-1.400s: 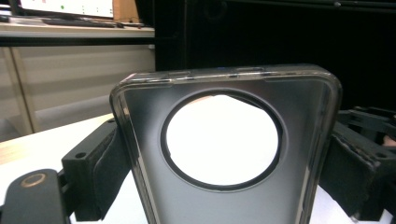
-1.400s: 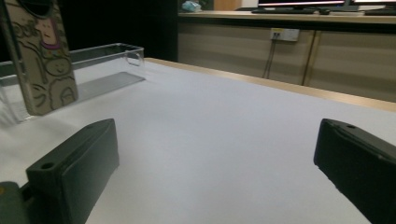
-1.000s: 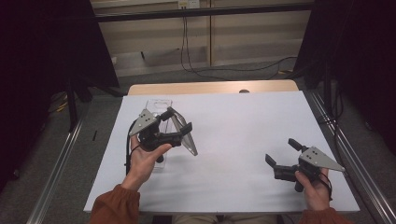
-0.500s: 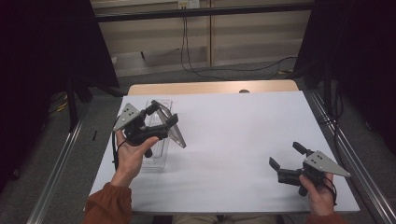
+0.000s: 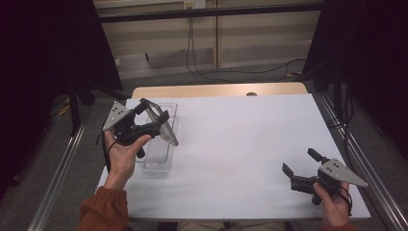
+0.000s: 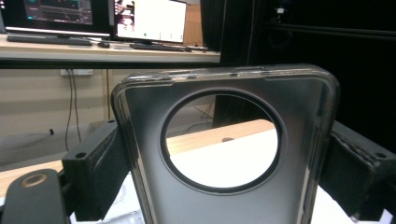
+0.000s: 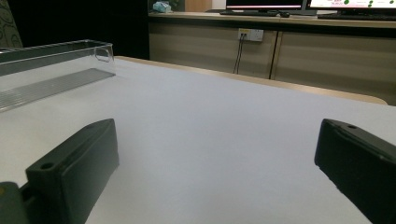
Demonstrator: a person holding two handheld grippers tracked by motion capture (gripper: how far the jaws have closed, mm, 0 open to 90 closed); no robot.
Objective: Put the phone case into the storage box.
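Phone case [image 6: 224,186]: clear, smoke-tinted, with a large round camera cutout. Held off the tabletop [image 5: 231,144] in the left gripper [image 5: 146,118], at the table's left side, directly above a clear plastic tray [image 5: 159,159]. In the high view the case [image 5: 166,130] hangs tilted, its lower end angling toward the tray's right wall.

The left gripper's fingers [image 6: 93,172] pinch the case by its two long edges, narrowed to the case's width. Judged reason: an edge grip leaves both flat faces free and keeps the thin shell from flexing, so it can go down flat into the tray or lift away from it. Which of the two cannot be told here.

Right gripper [image 5: 300,173]: low over the tabletop near its front right corner, well apart from the case and tray. Fingers [image 7: 74,172] spread wide, nothing between them. It looks parked, out of the left hand's way.

What each view adds: the left gripper view shows the cutout and the edge contact on both sides, which the high view leaves too small to read. The high view gives the case's tilt and its place over the tray. The right gripper view shows the tray [image 7: 51,70] side-on, far off, with a ribbed floor and apparently empty.
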